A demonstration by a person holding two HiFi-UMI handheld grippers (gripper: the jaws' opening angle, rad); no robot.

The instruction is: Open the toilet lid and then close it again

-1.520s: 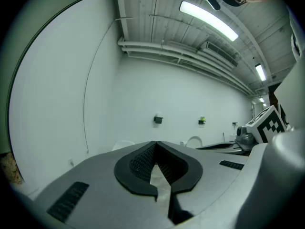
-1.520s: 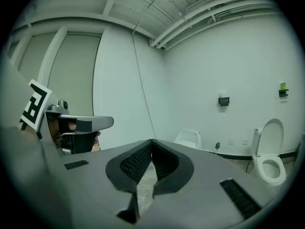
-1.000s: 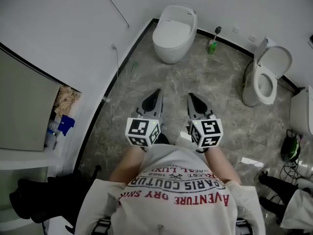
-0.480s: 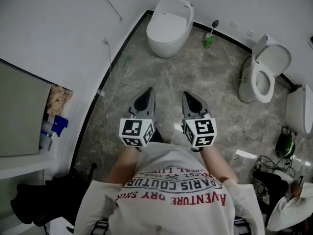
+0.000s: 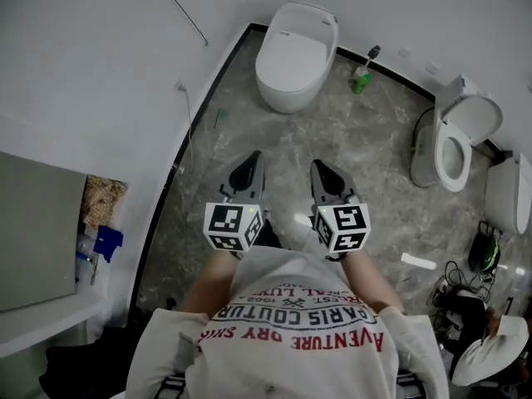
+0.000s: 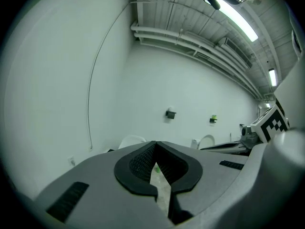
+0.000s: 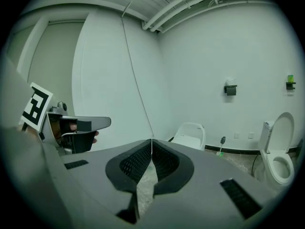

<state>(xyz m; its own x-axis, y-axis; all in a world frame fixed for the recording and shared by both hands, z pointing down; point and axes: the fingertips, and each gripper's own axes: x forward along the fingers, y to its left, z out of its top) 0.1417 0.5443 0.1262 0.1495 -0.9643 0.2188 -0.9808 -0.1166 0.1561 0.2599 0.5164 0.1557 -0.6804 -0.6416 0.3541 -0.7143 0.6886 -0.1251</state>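
Note:
A white toilet [image 5: 295,52] with its lid down stands against the far wall, well ahead of both grippers. It shows small in the left gripper view [image 6: 131,140] and in the right gripper view [image 7: 190,134]. A second toilet [image 5: 460,135] at the right has its lid up. My left gripper [image 5: 247,168] and right gripper [image 5: 326,175] hang side by side over the floor. Both are shut and hold nothing. The left gripper's closed tips [image 6: 155,145] and the right gripper's [image 7: 151,142] point toward the far wall.
A green bottle with a brush [image 5: 360,77] stands by the far wall between the toilets. A cupboard [image 5: 37,227] with clutter beside it lines the left wall. Cables and bags [image 5: 474,293] lie at the lower right. A white sheet [image 5: 416,261] lies on the marble floor.
I have moved forward over the floor, and the cupboard at the left has slid back in the head view. Both grippers stayed shut, side by side.

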